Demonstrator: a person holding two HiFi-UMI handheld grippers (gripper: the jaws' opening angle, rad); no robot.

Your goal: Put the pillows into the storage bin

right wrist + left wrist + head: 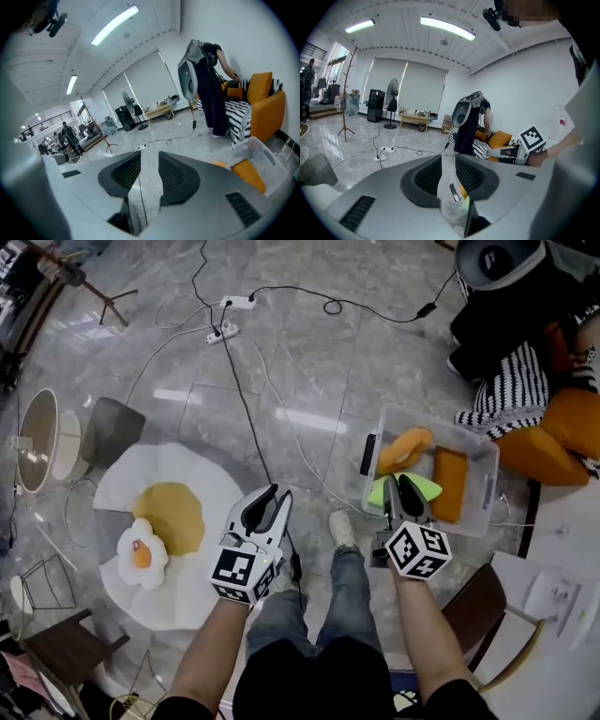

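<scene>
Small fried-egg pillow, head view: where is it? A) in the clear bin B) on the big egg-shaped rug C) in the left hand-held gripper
B: the small fried-egg pillow lies on the white edge of the big egg-shaped rug, apart from the storage bin.

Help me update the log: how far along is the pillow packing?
Done: orange pillows and a green pillow lie in the clear bin. In hand: nothing; the left gripper and right gripper are both open and empty. Left: the small egg-shaped pillow on the white mat.
</scene>
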